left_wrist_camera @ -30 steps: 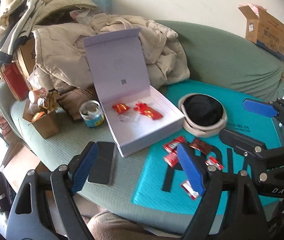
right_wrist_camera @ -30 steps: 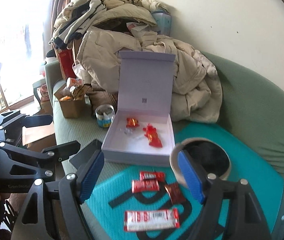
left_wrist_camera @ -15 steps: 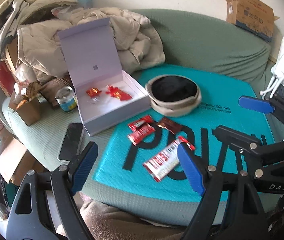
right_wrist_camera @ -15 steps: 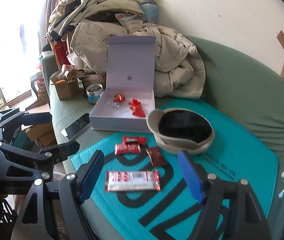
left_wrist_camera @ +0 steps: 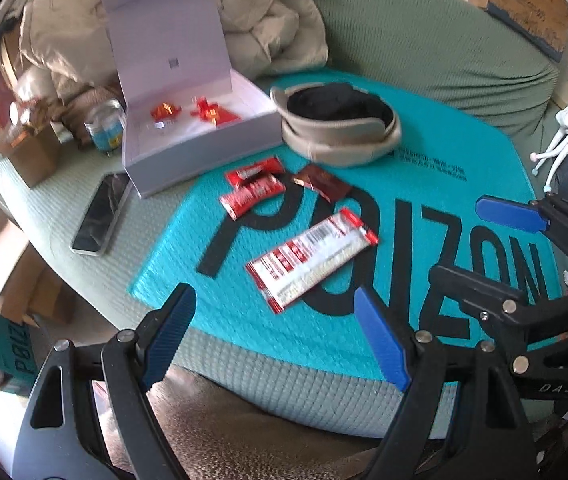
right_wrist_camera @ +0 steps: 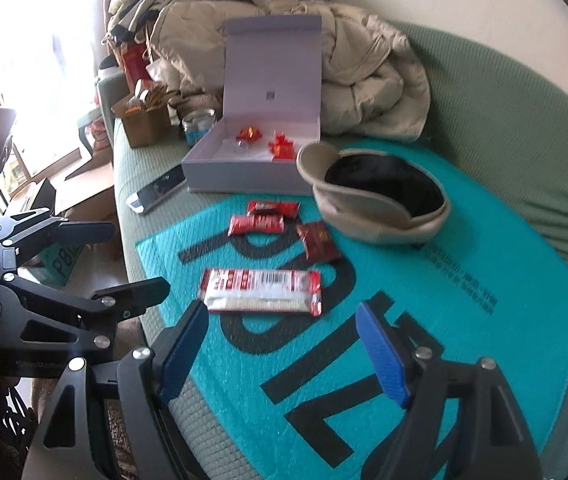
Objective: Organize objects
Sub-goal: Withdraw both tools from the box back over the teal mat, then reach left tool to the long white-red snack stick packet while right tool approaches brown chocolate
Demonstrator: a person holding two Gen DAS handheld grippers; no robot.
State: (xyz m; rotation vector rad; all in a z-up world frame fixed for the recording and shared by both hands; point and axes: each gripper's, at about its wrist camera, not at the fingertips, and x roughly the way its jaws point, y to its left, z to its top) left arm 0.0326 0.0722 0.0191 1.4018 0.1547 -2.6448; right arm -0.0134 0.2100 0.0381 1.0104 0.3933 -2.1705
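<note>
An open lilac box (left_wrist_camera: 188,136) (right_wrist_camera: 244,160) on the green sofa holds a few red wrapped sweets (left_wrist_camera: 208,110) (right_wrist_camera: 280,146). On the teal mailer bag (left_wrist_camera: 424,208) (right_wrist_camera: 464,300) lie a long red-and-white packet (left_wrist_camera: 312,258) (right_wrist_camera: 262,290), two small red packets (left_wrist_camera: 252,190) (right_wrist_camera: 260,218) and a dark red sachet (left_wrist_camera: 322,184) (right_wrist_camera: 318,240). My left gripper (left_wrist_camera: 276,340) is open and empty, near the sofa's front edge. My right gripper (right_wrist_camera: 282,348) is open and empty, just short of the long packet.
A beige cap (left_wrist_camera: 340,124) (right_wrist_camera: 376,196) sits beside the box. A phone (left_wrist_camera: 102,212) (right_wrist_camera: 156,192), a small jar (left_wrist_camera: 106,132) and a brown carton (left_wrist_camera: 28,152) lie left. Piled jackets (left_wrist_camera: 260,16) fill the back. A cardboard box (left_wrist_camera: 524,0) sits on the sofa back.
Both grippers have pulled back from the box and toward the sofa's front edge; the packets and teal bag now fill more of both views. Both jaws stay open.
</note>
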